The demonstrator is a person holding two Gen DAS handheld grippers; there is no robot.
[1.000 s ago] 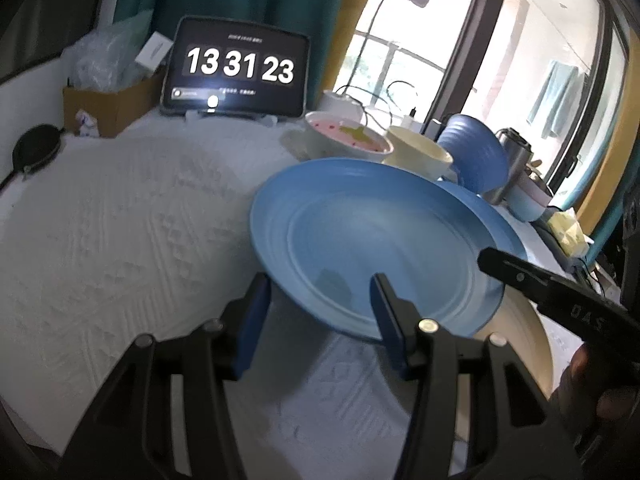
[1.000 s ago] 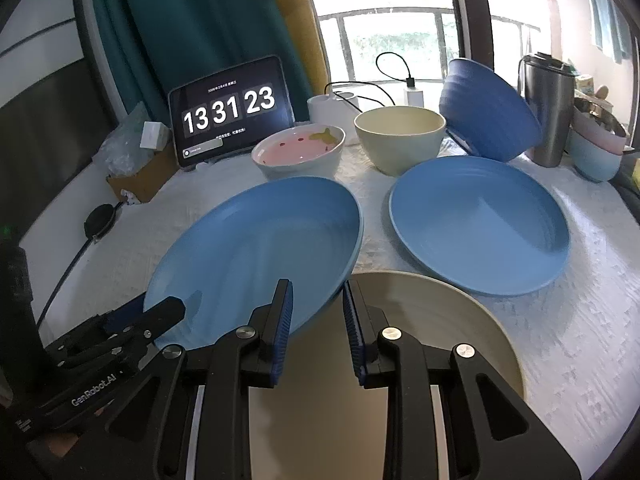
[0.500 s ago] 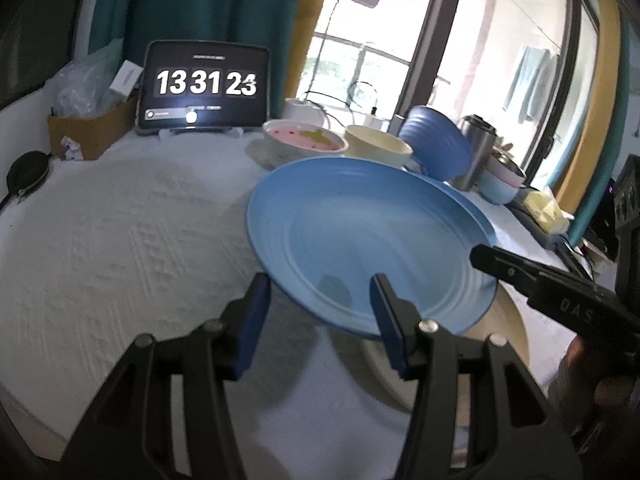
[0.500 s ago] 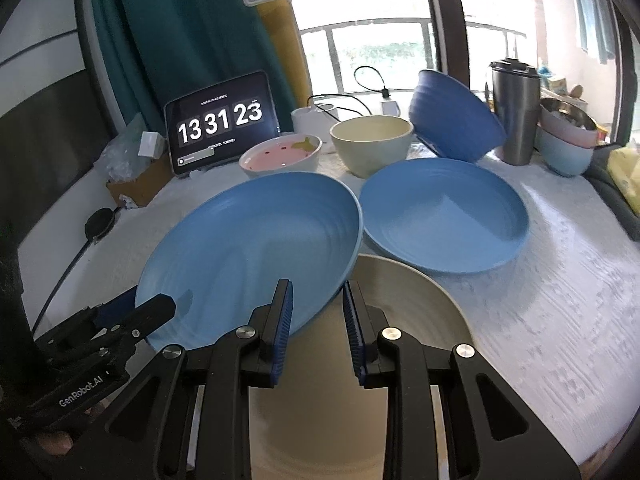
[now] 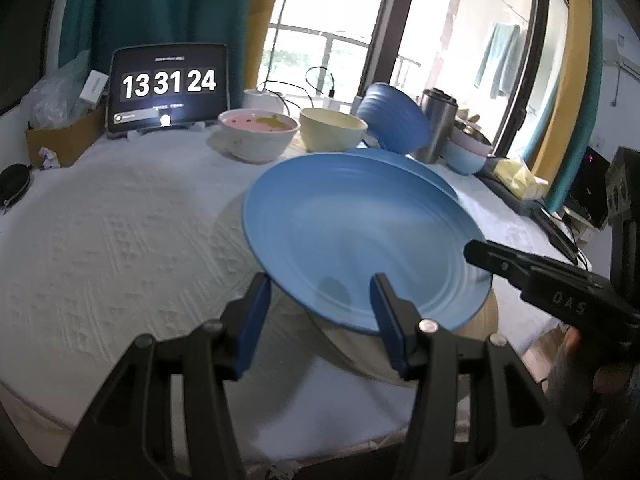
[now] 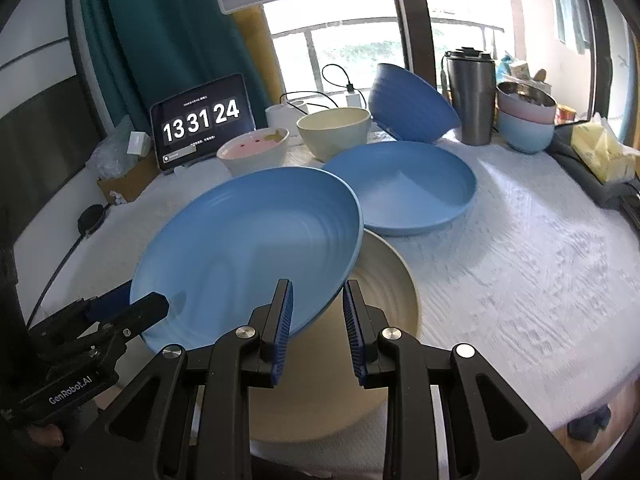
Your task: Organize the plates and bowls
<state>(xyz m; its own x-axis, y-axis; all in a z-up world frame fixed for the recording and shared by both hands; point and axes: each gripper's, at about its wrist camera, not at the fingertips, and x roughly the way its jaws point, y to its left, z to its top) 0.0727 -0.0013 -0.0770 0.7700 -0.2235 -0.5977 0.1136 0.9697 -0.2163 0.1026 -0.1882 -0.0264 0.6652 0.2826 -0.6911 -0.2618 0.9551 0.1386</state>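
A blue plate (image 5: 360, 240) (image 6: 248, 248) hangs tilted above the white tablecloth, held at its near rim from two sides. My left gripper (image 5: 320, 280) is shut on the rim, one finger under it and one on top; the right wrist view shows that gripper (image 6: 132, 304) at the plate's left edge. My right gripper (image 6: 316, 292) is shut on the same rim, and its upper finger (image 5: 500, 260) lies over the plate's right side. Partly under the lifted plate lies a cream plate (image 6: 384, 304) (image 5: 492, 320). A second blue plate (image 6: 412, 188) rests flat beyond it.
At the back stand a white bowl with a pink inside (image 6: 256, 152), a cream bowl (image 6: 332, 132), a tipped dark blue bowl (image 6: 412, 104), a steel tumbler (image 6: 468, 92) and stacked pink and light blue bowls (image 6: 524, 124). A tablet clock (image 6: 200, 128) stands back left.
Both grippers have carried the blue plate to the right, over the cream plate and nearer the second blue plate. The grip on the rim is unchanged.
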